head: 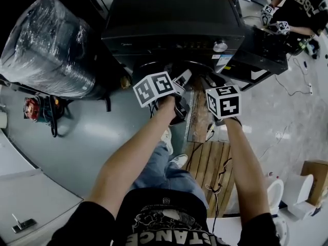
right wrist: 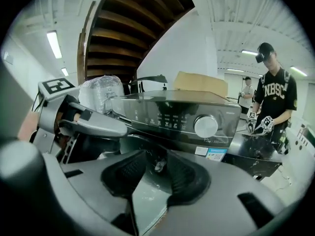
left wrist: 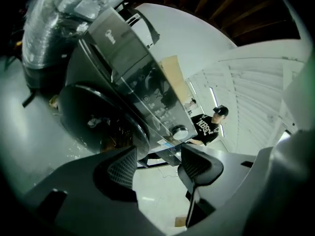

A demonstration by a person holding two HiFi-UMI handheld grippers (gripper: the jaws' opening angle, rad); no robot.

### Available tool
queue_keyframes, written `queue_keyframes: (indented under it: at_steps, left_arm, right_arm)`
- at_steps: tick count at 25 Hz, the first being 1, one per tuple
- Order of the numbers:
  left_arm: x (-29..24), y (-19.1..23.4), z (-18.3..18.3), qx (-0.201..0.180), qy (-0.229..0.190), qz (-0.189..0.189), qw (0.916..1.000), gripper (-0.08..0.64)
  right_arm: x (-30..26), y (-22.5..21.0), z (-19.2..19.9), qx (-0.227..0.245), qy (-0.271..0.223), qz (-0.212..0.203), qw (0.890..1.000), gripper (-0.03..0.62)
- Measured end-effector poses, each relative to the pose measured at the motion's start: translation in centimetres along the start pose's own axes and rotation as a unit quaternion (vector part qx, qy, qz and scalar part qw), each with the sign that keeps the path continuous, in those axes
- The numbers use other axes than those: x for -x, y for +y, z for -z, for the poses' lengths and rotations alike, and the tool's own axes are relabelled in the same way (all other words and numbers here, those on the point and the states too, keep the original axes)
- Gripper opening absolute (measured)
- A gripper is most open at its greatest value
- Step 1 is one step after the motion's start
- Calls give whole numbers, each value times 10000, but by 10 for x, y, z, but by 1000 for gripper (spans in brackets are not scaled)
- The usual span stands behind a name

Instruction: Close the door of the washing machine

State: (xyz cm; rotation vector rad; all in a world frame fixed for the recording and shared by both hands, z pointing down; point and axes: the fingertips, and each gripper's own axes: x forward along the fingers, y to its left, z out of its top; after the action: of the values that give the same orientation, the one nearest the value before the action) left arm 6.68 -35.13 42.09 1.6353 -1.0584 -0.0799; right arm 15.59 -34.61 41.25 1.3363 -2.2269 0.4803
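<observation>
The dark washing machine (head: 174, 19) stands in front of me, its knob (head: 220, 46) at the right of the control panel. In the left gripper view its round glass door (left wrist: 96, 124) lies flat against the machine's front. Both grippers hang just in front of the door, apart from it. My left gripper (left wrist: 157, 154) is open with nothing between its pads; its marker cube (head: 154, 88) shows in the head view. My right gripper (right wrist: 156, 156) is also open and empty, beside the left gripper (right wrist: 93, 124), with the panel knob (right wrist: 205, 126) beyond it.
A plastic-wrapped bundle (head: 48, 45) sits left of the machine. A wooden pallet (head: 207, 163) lies under my feet. A dark table (head: 266, 45) stands at the right, where another person (head: 302, 9) works with grippers. A cardboard box (head: 315, 173) sits at the far right.
</observation>
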Motion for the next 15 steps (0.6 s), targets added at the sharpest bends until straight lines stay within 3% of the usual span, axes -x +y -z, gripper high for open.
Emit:
queue_keyframes:
  at_steps: [8, 15]
  left_arm:
    - [72, -17, -21, -1184, -137, -98, 9928, 253]
    - [132, -24, -47, -2528, -174, -242, 9671, 190]
  right_arm:
    - [48, 41, -42, -339, -383, -47, 9987, 118]
    - [82, 81, -79, -401, -740, 146, 9963, 92]
